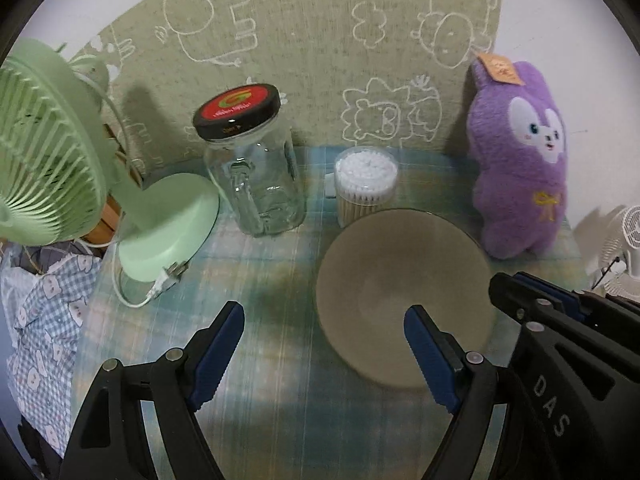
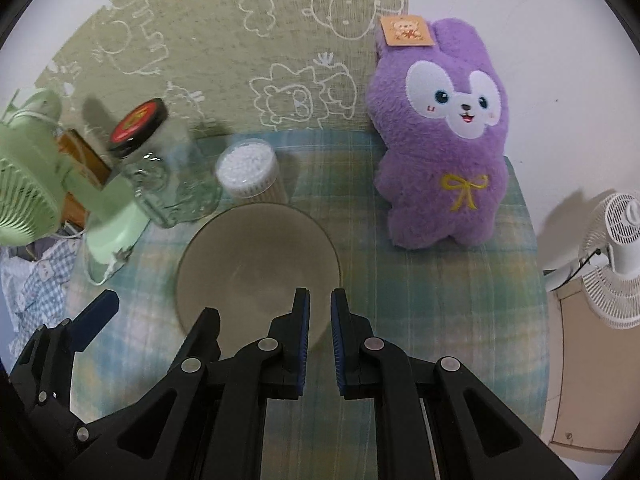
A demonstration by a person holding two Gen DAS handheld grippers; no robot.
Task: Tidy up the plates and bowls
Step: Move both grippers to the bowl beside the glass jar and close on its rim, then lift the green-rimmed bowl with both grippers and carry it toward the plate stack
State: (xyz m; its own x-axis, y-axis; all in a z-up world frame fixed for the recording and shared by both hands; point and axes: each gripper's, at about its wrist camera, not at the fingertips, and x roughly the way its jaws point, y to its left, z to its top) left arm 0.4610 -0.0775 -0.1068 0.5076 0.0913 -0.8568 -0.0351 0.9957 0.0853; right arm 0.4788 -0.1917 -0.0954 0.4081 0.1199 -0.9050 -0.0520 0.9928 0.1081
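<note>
A round brown-grey bowl point(image 1: 404, 292) sits on the plaid tablecloth; it also shows in the right wrist view point(image 2: 256, 264). My left gripper point(image 1: 324, 344) is open wide and holds nothing; its right finger hangs over the bowl's near part, its left finger over bare cloth. My right gripper point(image 2: 320, 336) has its jaws nearly closed, with a narrow gap, at the bowl's near right rim. I cannot tell if the rim lies between them. The right gripper's body point(image 1: 560, 320) appears in the left wrist view at the right.
A lidded glass jar point(image 1: 256, 164), a tub of cotton swabs point(image 1: 366, 184) and a purple plush rabbit point(image 1: 520, 160) stand behind the bowl. A green fan point(image 1: 52, 148) with cable stands left. A white fan point(image 2: 612, 256) stands off the table's right edge.
</note>
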